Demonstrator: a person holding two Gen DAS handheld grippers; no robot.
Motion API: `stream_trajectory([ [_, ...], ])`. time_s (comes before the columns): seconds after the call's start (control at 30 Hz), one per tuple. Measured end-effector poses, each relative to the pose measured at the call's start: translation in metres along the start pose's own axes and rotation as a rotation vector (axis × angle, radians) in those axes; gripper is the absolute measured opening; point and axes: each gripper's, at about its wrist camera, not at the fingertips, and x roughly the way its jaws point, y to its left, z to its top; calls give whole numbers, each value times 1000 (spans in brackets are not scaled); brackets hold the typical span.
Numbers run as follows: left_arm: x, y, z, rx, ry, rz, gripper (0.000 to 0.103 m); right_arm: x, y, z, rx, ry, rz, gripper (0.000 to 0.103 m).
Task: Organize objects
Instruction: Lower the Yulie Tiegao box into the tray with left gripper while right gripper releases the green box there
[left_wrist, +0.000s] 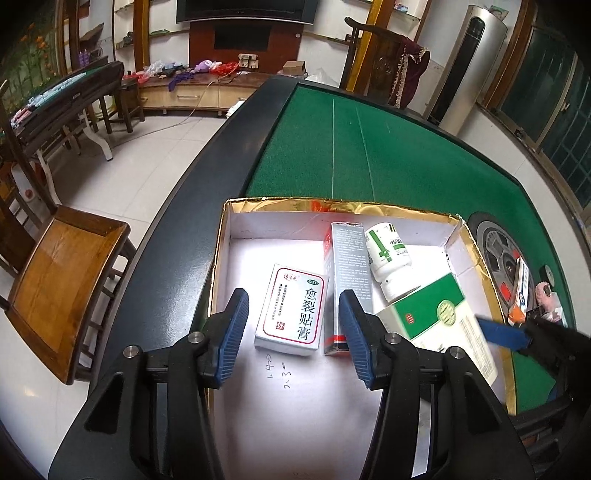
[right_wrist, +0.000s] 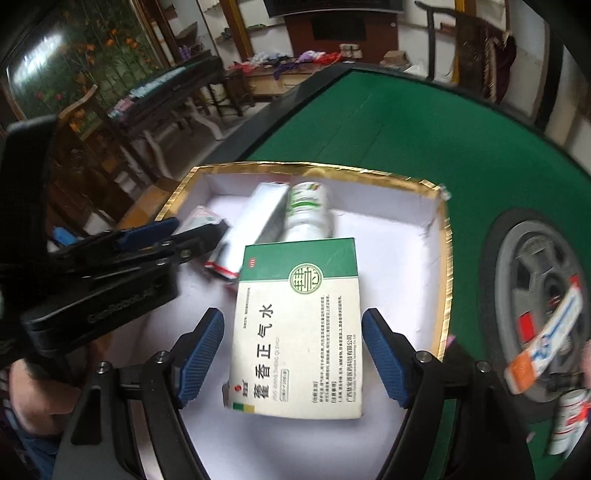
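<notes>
Looking into the gold-edged box (left_wrist: 221, 236), I saw the small white and red box (left_wrist: 291, 310) lying flat on its floor. My left gripper (left_wrist: 293, 328) hung over it with its jaws apart, pressing on nothing. The green and white box (right_wrist: 299, 325) lay flat between my right gripper's (right_wrist: 293, 354) spread jaws, also let go. A silver carton (left_wrist: 351, 266) and a white bottle (left_wrist: 388, 254) lay beside them. I think everything was put in there to keep the green table (left_wrist: 388, 147) tidy.
</notes>
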Motion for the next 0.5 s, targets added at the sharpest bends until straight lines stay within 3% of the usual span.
stream_trajectory([
  [0.1, -4, 2, 0, -14, -16, 1, 51, -1, -2, -4, 35, 8, 111, 77],
  [0.3, -7, 7, 2, -36, -32, -12, 51, -24, -5, -10, 53, -62, 124, 77],
  [0.5, -8, 0, 2, -15, -46, 5, 51, -55, -39, -26, 132, -124, 221, 77],
])
